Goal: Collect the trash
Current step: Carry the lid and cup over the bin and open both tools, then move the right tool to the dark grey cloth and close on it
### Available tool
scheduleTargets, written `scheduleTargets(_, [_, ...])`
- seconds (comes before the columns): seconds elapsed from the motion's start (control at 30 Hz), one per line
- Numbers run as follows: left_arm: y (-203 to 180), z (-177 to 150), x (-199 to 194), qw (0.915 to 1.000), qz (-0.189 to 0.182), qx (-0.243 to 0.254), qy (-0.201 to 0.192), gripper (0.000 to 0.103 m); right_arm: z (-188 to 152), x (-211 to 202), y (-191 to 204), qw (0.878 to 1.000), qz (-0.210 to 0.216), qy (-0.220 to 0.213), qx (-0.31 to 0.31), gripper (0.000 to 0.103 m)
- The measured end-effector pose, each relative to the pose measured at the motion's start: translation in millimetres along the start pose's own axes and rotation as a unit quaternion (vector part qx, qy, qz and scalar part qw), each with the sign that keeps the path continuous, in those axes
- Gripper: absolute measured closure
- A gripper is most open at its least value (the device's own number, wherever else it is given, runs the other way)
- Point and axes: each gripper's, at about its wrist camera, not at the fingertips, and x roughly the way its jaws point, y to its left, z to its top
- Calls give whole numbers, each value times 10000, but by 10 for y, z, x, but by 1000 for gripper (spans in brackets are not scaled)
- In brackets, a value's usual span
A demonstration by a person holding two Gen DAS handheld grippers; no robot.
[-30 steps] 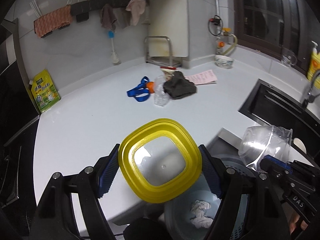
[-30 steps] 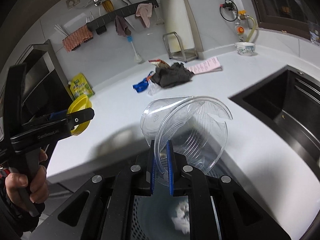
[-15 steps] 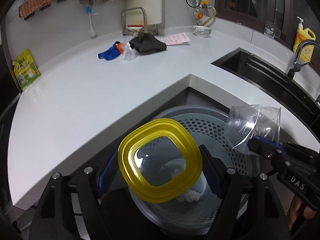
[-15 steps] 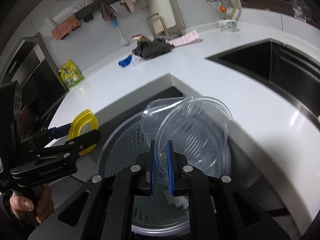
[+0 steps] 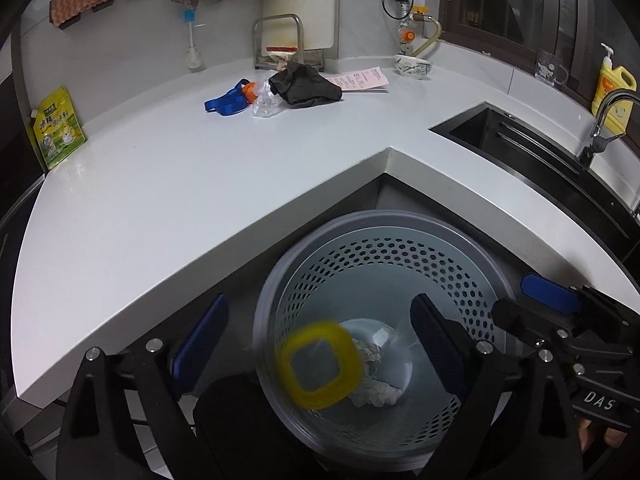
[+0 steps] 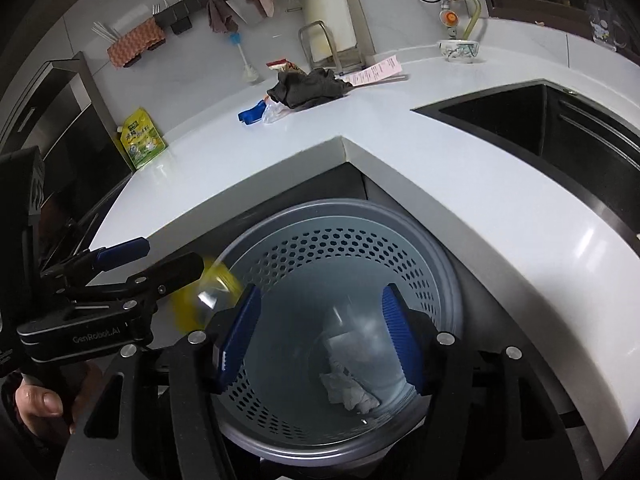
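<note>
right claw: "das"; left claw: "genrobot.ai"; both gaping

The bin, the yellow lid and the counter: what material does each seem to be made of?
The bin looks like matte grey plastic: its wall is moulded with even rows of hexagonal holes. The yellow lid, blurred inside the bin, seems to be glossy plastic with a see-through centre. The counter looks like polished white stone or a stone-like composite, since it is smooth and mirrors the light; which one is unclear.
</note>
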Motion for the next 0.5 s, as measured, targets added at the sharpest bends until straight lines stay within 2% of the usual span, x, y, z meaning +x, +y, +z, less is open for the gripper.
scheduleTargets(0.5, [95,1,-31,9999,80,-145,-27,11,10,-7,-36,9999,6,-27,107,42])
